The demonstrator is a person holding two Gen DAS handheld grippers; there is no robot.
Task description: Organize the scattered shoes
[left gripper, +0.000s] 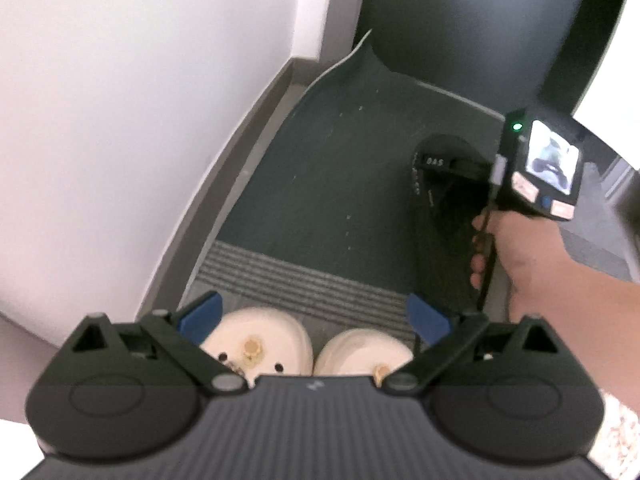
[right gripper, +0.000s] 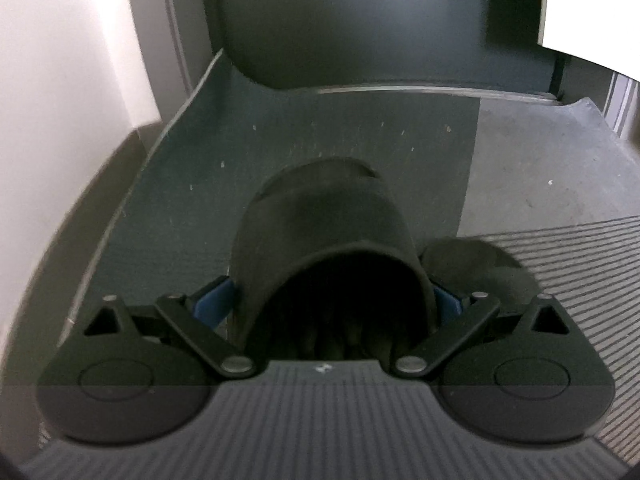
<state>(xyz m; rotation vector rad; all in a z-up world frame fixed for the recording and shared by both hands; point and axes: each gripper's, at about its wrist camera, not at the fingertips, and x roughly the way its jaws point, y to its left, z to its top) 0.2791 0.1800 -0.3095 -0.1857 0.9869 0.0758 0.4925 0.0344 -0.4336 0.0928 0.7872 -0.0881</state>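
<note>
- Right gripper (right gripper: 334, 300) — its blue pads (right gripper: 212, 300) sit against both sides of a black slide sandal (right gripper: 324, 232), the jaws closed in on the strap near the foot opening, so the sandal is pinched between them.
- Black slide sandal points away from the right wrist camera, its long axis running straight ahead toward the dark door (right gripper: 360, 20); the toe end is farthest out and the open mouth of the strap faces the camera.
- From the left wrist view the same sandal (left gripper: 440, 208) lies lengthwise over the dark green mat (left gripper: 320, 152), with white lettering visible along its strap; the person's right hand (left gripper: 516, 252) grips the handle of the tool beside it. Whether the sole touches the mat cannot be told.
- Second dark shape (right gripper: 476, 260) lies just beside the held sandal on its right, at the edge of the ribbed grey floor strip (right gripper: 580, 280); it is too blurred to identify for certain.
- Left gripper (left gripper: 316, 316) is spread wide, its blue pads (left gripper: 202, 314) well apart and holding nothing.
- Pair of cream clogs (left gripper: 260, 340) sits side by side below the spread jaws, toes pointing away from the camera toward the mat, resting on the ribbed strip — small decorative charms show on top.
</note>
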